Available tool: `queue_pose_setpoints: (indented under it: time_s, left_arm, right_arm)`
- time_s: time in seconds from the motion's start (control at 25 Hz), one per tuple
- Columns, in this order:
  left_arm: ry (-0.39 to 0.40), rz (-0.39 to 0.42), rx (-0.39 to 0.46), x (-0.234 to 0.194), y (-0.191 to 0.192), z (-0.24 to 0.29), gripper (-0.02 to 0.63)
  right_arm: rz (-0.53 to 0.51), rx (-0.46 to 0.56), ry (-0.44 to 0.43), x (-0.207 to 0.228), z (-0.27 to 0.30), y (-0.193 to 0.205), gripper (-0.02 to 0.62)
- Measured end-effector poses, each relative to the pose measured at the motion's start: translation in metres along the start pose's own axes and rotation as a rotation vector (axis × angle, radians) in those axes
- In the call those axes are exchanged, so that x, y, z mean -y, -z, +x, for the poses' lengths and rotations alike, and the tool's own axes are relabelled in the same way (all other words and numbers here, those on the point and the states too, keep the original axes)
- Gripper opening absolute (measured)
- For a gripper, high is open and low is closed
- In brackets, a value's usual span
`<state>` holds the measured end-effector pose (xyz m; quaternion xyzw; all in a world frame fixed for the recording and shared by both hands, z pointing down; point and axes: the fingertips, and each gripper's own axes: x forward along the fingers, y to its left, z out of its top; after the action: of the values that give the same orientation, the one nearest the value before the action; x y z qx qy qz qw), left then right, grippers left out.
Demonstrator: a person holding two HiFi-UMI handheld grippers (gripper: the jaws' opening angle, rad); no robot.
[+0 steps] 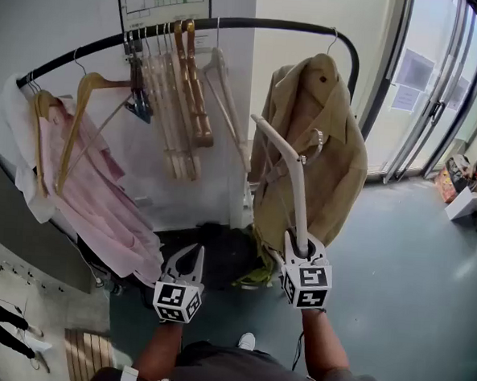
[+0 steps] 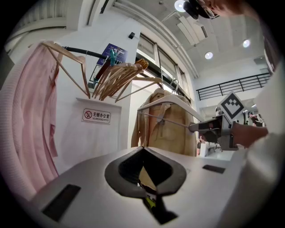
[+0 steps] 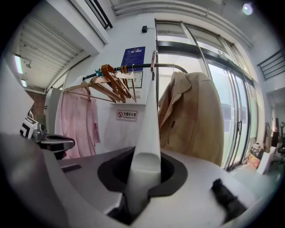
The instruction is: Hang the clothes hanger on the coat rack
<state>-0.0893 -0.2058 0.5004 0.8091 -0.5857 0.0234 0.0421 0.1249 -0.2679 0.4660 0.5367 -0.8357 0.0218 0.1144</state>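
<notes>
My right gripper [image 1: 303, 250] is shut on one end of a cream plastic hanger [image 1: 296, 177], which rises from the jaws toward the rack. In the right gripper view the hanger [image 3: 149, 133] fills the jaw gap [image 3: 142, 196], and its metal hook reaches up near the black rail [image 3: 138, 67]. The curved black rack rail [image 1: 257, 22] runs across the top of the head view. My left gripper [image 1: 187, 263] hangs lower left of the right one, shut and empty [image 2: 150, 196]. From the left gripper view I see the hanger [image 2: 164, 103] and the right gripper [image 2: 209, 129] in front of the jacket.
Several wooden hangers [image 1: 184, 86] crowd the rail's middle. A pink shirt [image 1: 86, 176] hangs at the left and a tan jacket [image 1: 321, 150] at the right. A white wall with a sign [image 2: 96, 116] stands behind the rack. Glass doors [image 1: 438, 93] are at the right.
</notes>
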Motion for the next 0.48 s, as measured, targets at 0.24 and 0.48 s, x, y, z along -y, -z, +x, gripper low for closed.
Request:
queue_pose_setpoints:
  time_s: [0.24, 0.48]
  left_arm:
    - [-0.032, 0.008, -0.017, -0.015, 0.001, 0.003, 0.009]
    - [-0.042, 0.017, 0.003, -0.044, -0.007, 0.007, 0.009]
  right_arm:
    - [-0.028, -0.005, -0.026, 0.005, 0.031, -0.026, 0.069]
    - [-0.025, 0.009, -0.047, 0.008, 0.072, -0.07, 0.069]
